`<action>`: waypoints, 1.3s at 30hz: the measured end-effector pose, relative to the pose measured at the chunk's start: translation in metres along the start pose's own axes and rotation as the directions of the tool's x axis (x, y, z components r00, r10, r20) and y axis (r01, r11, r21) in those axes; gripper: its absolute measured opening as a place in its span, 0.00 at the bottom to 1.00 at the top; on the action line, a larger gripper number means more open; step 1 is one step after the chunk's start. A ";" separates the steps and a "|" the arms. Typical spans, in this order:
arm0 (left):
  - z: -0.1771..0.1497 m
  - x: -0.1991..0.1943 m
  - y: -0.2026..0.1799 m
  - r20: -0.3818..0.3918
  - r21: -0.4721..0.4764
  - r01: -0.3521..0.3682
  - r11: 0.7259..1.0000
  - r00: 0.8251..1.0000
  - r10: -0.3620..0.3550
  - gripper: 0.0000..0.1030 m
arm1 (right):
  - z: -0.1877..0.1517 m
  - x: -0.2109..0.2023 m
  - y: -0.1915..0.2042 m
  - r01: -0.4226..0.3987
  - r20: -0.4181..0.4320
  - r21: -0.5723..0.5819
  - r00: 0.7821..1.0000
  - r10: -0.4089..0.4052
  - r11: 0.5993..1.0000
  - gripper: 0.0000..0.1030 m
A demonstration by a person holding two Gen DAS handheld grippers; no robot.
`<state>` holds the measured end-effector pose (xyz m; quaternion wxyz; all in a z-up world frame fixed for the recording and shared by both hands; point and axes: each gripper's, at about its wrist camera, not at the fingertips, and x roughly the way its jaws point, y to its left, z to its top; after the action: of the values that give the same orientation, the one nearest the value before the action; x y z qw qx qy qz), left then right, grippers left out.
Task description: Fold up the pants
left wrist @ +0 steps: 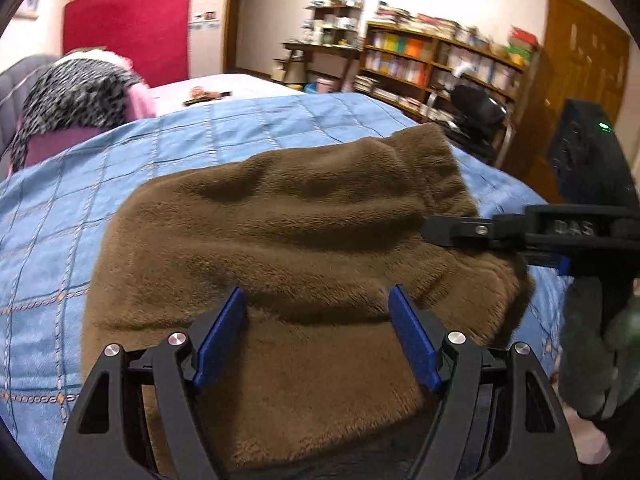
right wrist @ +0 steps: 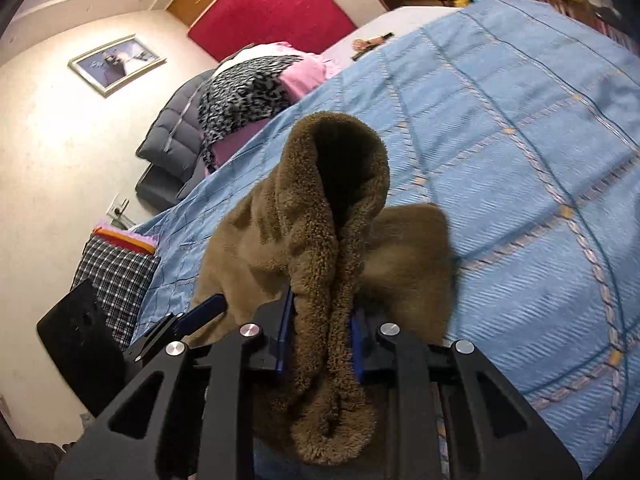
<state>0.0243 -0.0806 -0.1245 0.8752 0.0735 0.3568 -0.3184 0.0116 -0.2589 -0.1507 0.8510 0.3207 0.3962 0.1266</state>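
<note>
The brown fleece pants [left wrist: 288, 240] lie bunched on the blue quilted bedspread [left wrist: 80, 208]. My left gripper [left wrist: 318, 320] is open, its blue pads [left wrist: 222, 336] spread over the near part of the pants without pinching them. My right gripper [right wrist: 322, 336] is shut on a thick fold of the pants [right wrist: 328, 240], which stands up between its pads. In the left wrist view the right gripper [left wrist: 440, 232] comes in from the right, touching the pants' right edge. The left gripper's blue pad [right wrist: 204, 308] shows at lower left in the right wrist view.
A pile of leopard-print and pink clothes [left wrist: 80, 96] and a grey duvet [right wrist: 172, 132] sit at the bed's far left. Small objects [left wrist: 206, 94] lie on the far sheet. A bookshelf [left wrist: 436, 64] and a black chair [left wrist: 480, 112] stand beyond the bed on the right. A plaid cloth [right wrist: 116, 276] hangs at the bedside.
</note>
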 end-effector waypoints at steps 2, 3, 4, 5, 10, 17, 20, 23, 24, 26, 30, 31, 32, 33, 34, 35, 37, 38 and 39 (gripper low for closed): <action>-0.008 0.015 -0.014 -0.040 0.032 0.011 0.999 0.999 -0.010 0.72 | -0.008 0.008 -0.023 0.026 -0.027 0.056 0.999 -0.024 0.998 0.23; -0.012 0.020 -0.018 -0.051 0.046 0.006 0.999 0.999 -0.003 0.72 | -0.016 0.013 -0.035 0.036 -0.035 0.080 0.999 -0.033 0.996 0.23; -0.019 0.025 -0.024 -0.056 0.076 -0.008 0.997 0.998 0.012 0.72 | -0.020 0.014 -0.040 0.030 -0.033 0.095 0.999 -0.027 0.995 0.23; -0.023 0.028 -0.029 -0.050 0.102 -0.022 0.995 0.998 0.028 0.73 | -0.023 0.014 -0.044 0.021 -0.024 0.106 1.000 -0.018 0.994 0.24; -0.026 0.032 -0.028 -0.021 0.131 -0.048 0.990 0.998 0.051 0.73 | -0.015 0.003 -0.027 0.120 0.016 0.024 0.993 -0.120 0.993 0.38; -0.027 0.023 -0.031 -0.023 0.107 -0.047 0.993 0.999 0.049 0.73 | 0.007 -0.018 0.020 0.180 0.177 -0.124 0.972 -0.157 0.976 0.38; -0.022 0.009 -0.022 -0.014 0.087 -0.017 0.996 1.000 0.019 0.73 | 0.005 -0.005 0.036 0.163 0.154 -0.185 0.979 -0.135 0.969 0.38; -0.016 -0.011 -0.006 0.026 0.050 -0.051 0.997 0.998 0.049 0.73 | -0.004 0.011 0.041 0.200 0.127 -0.231 0.977 -0.174 0.952 0.38; -0.016 -0.016 0.001 0.033 0.038 -0.063 0.997 0.998 0.061 0.73 | -0.010 0.013 0.038 0.211 0.119 -0.238 0.975 -0.187 0.948 0.38; -0.019 -0.023 0.015 0.036 0.022 -0.097 0.995 0.995 0.096 0.73 | -0.022 0.018 0.028 0.239 0.102 -0.253 0.970 -0.220 0.938 0.38; -0.035 -0.012 0.034 -0.016 0.020 -0.130 0.991 0.991 0.130 0.73 | -0.046 0.031 0.017 0.293 0.147 -0.329 0.955 -0.258 0.898 0.38; -0.042 -0.007 0.035 -0.021 0.027 -0.126 0.992 0.992 0.127 0.73 | -0.049 0.033 0.015 0.295 0.160 -0.336 0.954 -0.255 0.895 0.39; -0.046 -0.005 0.032 -0.016 0.043 -0.137 0.990 0.990 0.138 0.73 | -0.053 0.035 0.014 0.304 0.178 -0.352 0.950 -0.256 0.885 0.39; -0.050 -0.005 0.030 -0.009 0.058 -0.148 0.987 0.989 0.148 0.73 | -0.054 0.037 0.015 0.319 0.188 -0.368 0.945 -0.267 0.873 0.39; -0.051 -0.005 0.026 -0.003 0.068 -0.157 0.985 0.988 0.157 0.73 | -0.055 0.036 0.013 0.327 0.190 -0.378 0.943 -0.273 0.866 0.39; -0.050 -0.006 0.025 -0.006 0.060 -0.153 0.986 0.988 0.154 0.73 | -0.055 0.036 0.013 0.329 0.187 -0.383 0.943 -0.277 0.863 0.39; -0.046 -0.010 0.029 -0.012 0.033 -0.135 0.990 0.991 0.135 0.73 | -0.053 0.032 0.015 0.326 0.176 -0.393 0.944 -0.278 0.860 0.39; -0.043 -0.014 0.031 -0.012 0.020 -0.127 0.992 0.992 0.128 0.73 | -0.051 0.027 0.018 0.321 0.175 -0.389 0.946 -0.272 0.864 0.39; -0.040 -0.018 0.033 -0.007 0.016 -0.127 0.992 0.992 0.127 0.73 | -0.050 0.019 0.021 0.313 0.182 -0.383 0.948 -0.261 0.869 0.39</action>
<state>0.0115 -0.0315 -0.1454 0.8918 0.1040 0.3523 -0.2643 -0.0128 -0.2112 -0.1723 0.9313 0.0813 0.3504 0.0582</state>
